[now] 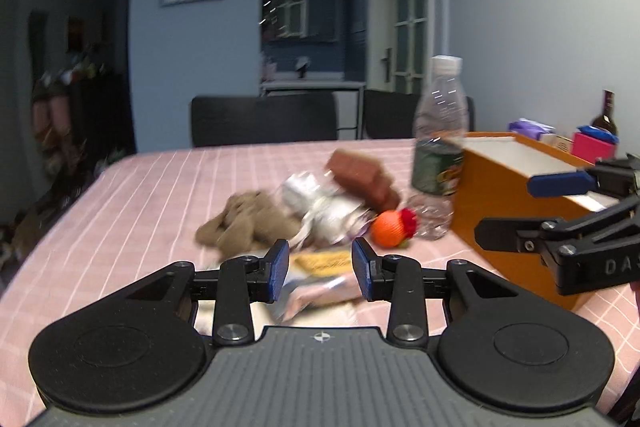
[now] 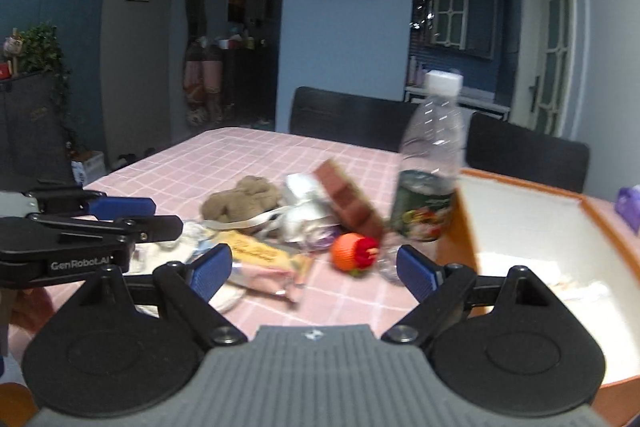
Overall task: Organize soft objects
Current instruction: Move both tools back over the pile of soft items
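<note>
Left wrist view: the left gripper (image 1: 320,269) hovers low over a pink checked tabletop (image 1: 132,195), its blue-padded fingers (image 1: 279,264) parted and holding nothing, with a yellow snack packet (image 1: 326,261) and a pinkish foil wrapper (image 1: 320,293) lying on the cloth between and below them. Just beyond sit a brown plush toy (image 1: 246,223), a crumpled silver bag (image 1: 320,203), a brown block-shaped soft toy (image 1: 362,179) tilted against the heap, and an orange knitted ball with a red tuft (image 1: 390,227). A clear plastic water bottle (image 1: 438,143) stands upright beside an orange box (image 1: 492,211) with a white interior. The right gripper (image 1: 536,211) reaches in from the right, in front of the box, its fingers spread and empty.

Right wrist view: the right gripper (image 2: 314,269) hangs above the tabletop (image 2: 248,155), its fingers (image 2: 414,273) wide apart and gripping nothing. The knitted ball (image 2: 354,253) lies just ahead between them, near the bottle (image 2: 430,163). The box (image 2: 532,227) stands at right, open, with pale items inside too blurred to name. The plush toy (image 2: 240,201), silver bag (image 2: 304,215), brown block toy (image 2: 348,199) and snack packet (image 2: 256,249) crowd the centre. The left gripper (image 2: 132,213) enters from the left, its fingers apart.
</note>
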`<state>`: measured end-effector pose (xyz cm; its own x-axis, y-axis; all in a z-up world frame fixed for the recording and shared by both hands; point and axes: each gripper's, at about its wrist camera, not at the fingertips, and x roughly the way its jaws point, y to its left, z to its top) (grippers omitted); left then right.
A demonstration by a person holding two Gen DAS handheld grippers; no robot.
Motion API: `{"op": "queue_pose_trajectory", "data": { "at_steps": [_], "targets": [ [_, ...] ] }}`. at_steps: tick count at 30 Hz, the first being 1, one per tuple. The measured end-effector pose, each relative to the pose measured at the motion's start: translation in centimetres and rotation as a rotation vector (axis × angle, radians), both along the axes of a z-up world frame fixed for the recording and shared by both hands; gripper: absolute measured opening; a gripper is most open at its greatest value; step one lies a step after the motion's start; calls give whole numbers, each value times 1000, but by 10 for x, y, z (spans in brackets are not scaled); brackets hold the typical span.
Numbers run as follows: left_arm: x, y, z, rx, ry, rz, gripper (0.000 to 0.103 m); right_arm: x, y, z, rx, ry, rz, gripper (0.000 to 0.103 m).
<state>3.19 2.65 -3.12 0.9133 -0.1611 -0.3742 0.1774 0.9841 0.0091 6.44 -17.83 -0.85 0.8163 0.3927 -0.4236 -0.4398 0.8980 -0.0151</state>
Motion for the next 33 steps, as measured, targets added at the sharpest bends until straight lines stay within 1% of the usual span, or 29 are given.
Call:
{"op": "queue_pose_trajectory", "data": {
  "at_steps": [3, 5, 7, 8, 9, 10, 11, 12, 14, 17, 20, 22, 24, 27, 29, 33],
  "targets": [
    [0, 20, -7, -57, 49, 28, 42, 5, 11, -12, 13, 28, 11, 88],
    [0, 33, -12, -95, 99, 20, 42, 10, 16, -18, 24, 53, 18, 88],
    [-2, 44, -16, -100, 128, 22, 46, 15, 22, -24, 33, 79, 29, 87],
    [-3, 48, -19, -89, 139, 35, 52, 18, 26, -27, 33, 91, 33, 87],
    [-4, 53, -22, -77, 148, 46, 56, 22, 29, -30, 31, 102, 34, 86],
    [-4, 56, -24, -68, 157, 50, 58, 22, 32, -32, 26, 113, 37, 84],
    [-3, 58, -26, -57, 170, 51, 61, 25, 36, -34, 21, 122, 40, 83],
    [-2, 60, -29, -44, 180, 57, 68, 29, 39, -37, 17, 131, 42, 83],
    [0, 65, -32, -25, 188, 85, 75, 35, 46, -42, 4, 142, 52, 84],
    [9, 77, -38, -27, 212, 147, 75, 44, 60, -50, -49, 147, 83, 84],
    [18, 91, -43, -76, 267, 197, 75, 51, 76, -58, -141, 120, 117, 84],
    [22, 96, -47, -106, 304, 199, 75, 55, 87, -63, -199, 95, 143, 84],
    [24, 97, -49, -123, 325, 190, 74, 61, 95, -67, -236, 79, 171, 84],
    [27, 95, -53, -135, 346, 185, 72, 72, 105, -74, -270, 76, 205, 84],
    [30, 91, -54, -124, 345, 186, 72, 81, 111, -79, -279, 84, 213, 84],
    [37, 81, -54, -98, 348, 179, 63, 91, 113, -84, -256, 90, 220, 83]
  ]
}}
